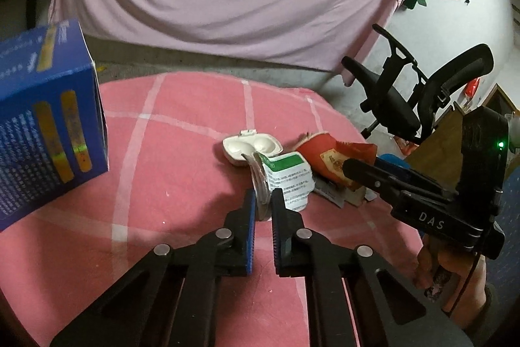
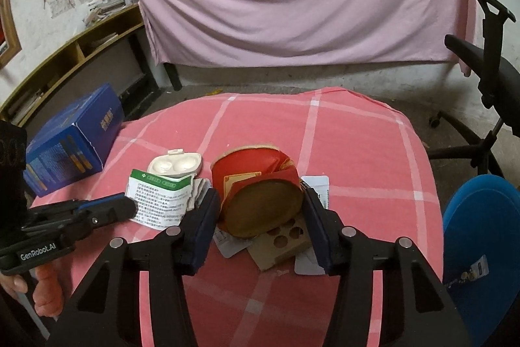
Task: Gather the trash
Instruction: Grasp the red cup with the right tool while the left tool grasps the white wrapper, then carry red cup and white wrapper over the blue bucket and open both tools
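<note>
On the pink checked tablecloth [image 1: 162,135] lies a small heap of trash. My left gripper [image 1: 262,200] is shut on the grey near edge of a flattened green-and-white carton [image 1: 287,181]; from the right wrist view its tip [image 2: 128,210] lies over that carton [image 2: 159,200]. My right gripper [image 2: 260,204] is shut on a crushed red paper cup [image 2: 256,184], one pad against each side, the brown base facing me. In the left wrist view the right gripper [image 1: 354,169] covers part of the red cup [image 1: 321,152].
A white plastic shell tray [image 2: 175,166] sits behind the carton. Holed cardboard [image 2: 282,239] and white cards [image 2: 317,187] lie under the cup. A blue box [image 2: 71,145] stands at the table's left edge, a blue round seat [image 2: 481,233] and a black office chair [image 2: 487,70] to the right.
</note>
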`<action>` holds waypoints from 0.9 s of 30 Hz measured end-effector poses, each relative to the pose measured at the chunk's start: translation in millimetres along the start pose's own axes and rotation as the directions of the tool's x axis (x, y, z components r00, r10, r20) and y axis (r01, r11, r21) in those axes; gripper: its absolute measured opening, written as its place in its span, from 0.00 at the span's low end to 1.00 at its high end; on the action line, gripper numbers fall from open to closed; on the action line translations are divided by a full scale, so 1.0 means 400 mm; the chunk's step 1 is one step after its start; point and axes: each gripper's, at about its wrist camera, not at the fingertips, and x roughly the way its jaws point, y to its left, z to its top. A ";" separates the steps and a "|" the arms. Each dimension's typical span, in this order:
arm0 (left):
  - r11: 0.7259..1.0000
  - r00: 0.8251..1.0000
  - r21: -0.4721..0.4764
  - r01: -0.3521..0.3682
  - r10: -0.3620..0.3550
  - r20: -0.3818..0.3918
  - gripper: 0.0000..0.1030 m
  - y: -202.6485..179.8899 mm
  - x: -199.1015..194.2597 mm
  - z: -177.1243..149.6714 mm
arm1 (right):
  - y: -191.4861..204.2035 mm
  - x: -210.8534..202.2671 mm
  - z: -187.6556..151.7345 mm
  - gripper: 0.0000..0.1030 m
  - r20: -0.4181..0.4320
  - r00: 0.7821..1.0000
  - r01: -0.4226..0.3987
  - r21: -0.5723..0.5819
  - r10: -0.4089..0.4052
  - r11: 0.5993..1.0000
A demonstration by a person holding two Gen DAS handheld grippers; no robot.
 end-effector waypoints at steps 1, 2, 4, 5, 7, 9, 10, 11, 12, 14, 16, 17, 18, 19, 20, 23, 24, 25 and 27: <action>1.000 1.000 0.010 -0.008 0.007 0.018 0.05 -0.006 -0.007 -0.005 | 0.001 -0.003 -0.001 0.48 0.005 1.000 -0.001 -0.001 0.001 1.000; 1.000 0.999 0.019 -0.020 0.019 0.038 0.05 -0.012 -0.015 -0.010 | 0.003 -0.009 -0.002 0.48 0.013 1.000 -0.001 -0.002 0.001 1.000; 0.998 0.996 0.034 -0.044 0.041 0.083 0.05 -0.023 -0.032 -0.019 | 0.005 -0.023 -0.006 0.48 0.035 0.999 -0.002 -0.004 0.002 1.000; 0.998 0.994 0.040 -0.051 0.047 0.101 0.04 -0.029 -0.036 -0.024 | 0.006 -0.031 -0.008 0.48 0.049 0.999 -0.003 -0.005 0.003 1.000; 0.996 0.988 0.059 -0.069 0.061 0.141 0.03 -0.040 -0.050 -0.035 | 0.009 -0.051 -0.012 0.48 0.089 0.996 -0.003 -0.008 0.004 1.000; 0.994 0.986 0.076 -0.076 0.063 0.157 0.03 -0.051 -0.052 -0.044 | 0.014 -0.065 -0.016 0.48 0.113 0.994 0.002 -0.015 -0.001 1.000; 0.993 0.985 0.084 -0.081 0.067 0.161 0.03 -0.057 -0.051 -0.050 | 0.016 -0.071 -0.017 0.48 0.122 0.993 0.004 -0.020 -0.002 1.000; 0.992 0.983 0.090 -0.090 0.074 0.167 0.02 -0.063 -0.049 -0.055 | 0.018 -0.075 -0.019 0.48 0.124 0.992 0.001 -0.025 0.002 1.000; 0.990 0.980 0.097 -0.100 0.082 0.179 0.02 -0.069 -0.050 -0.060 | 0.019 -0.080 -0.020 0.48 0.129 0.992 0.001 -0.028 0.003 1.000; 0.988 0.974 0.107 -0.112 0.088 0.210 0.02 -0.084 -0.055 -0.066 | 0.020 -0.092 -0.024 0.48 0.146 0.989 0.000 -0.032 0.004 0.999; 0.985 0.963 0.122 -0.122 0.088 0.254 0.02 -0.098 -0.068 -0.076 | 0.020 -0.110 -0.028 0.48 0.176 0.984 0.000 -0.035 0.006 0.999; 0.984 0.959 0.128 -0.127 0.089 0.270 0.02 -0.105 -0.073 -0.083 | 0.020 -0.120 -0.030 0.48 0.193 0.981 0.001 -0.038 0.006 0.999; 0.981 0.953 0.136 -0.136 0.092 0.288 0.02 -0.114 -0.077 -0.089 | 0.020 -0.127 -0.032 0.48 0.208 0.978 0.000 -0.042 0.008 0.999; 0.979 0.946 0.146 -0.146 0.095 0.310 0.02 -0.125 -0.081 -0.094 | 0.021 -0.138 -0.035 0.48 0.224 0.975 0.005 -0.046 0.006 0.999; 0.976 0.939 0.154 -0.154 0.096 0.331 0.02 -0.134 -0.084 -0.098 | 0.021 -0.151 -0.037 0.48 0.250 0.968 0.005 -0.052 0.009 0.999; 0.972 0.915 0.170 -0.164 0.085 0.394 0.02 -0.161 -0.098 -0.103 | 0.024 -0.190 -0.043 0.48 0.329 0.944 0.016 -0.068 0.007 0.998; 0.970 0.906 0.177 -0.168 0.081 0.415 0.02 -0.173 -0.104 -0.105 | 0.024 -0.205 -0.046 0.48 0.360 0.933 0.022 -0.073 0.006 0.997; 0.967 0.896 0.185 -0.175 0.079 0.438 0.02 -0.187 -0.110 -0.104 | 0.023 -0.220 -0.047 0.48 0.390 0.921 0.031 -0.074 0.000 0.997; 0.962 0.874 0.200 -0.183 0.066 0.482 0.02 -0.216 -0.124 -0.102 | 0.017 -0.257 -0.049 0.48 0.452 0.892 0.043 -0.066 -0.008 0.997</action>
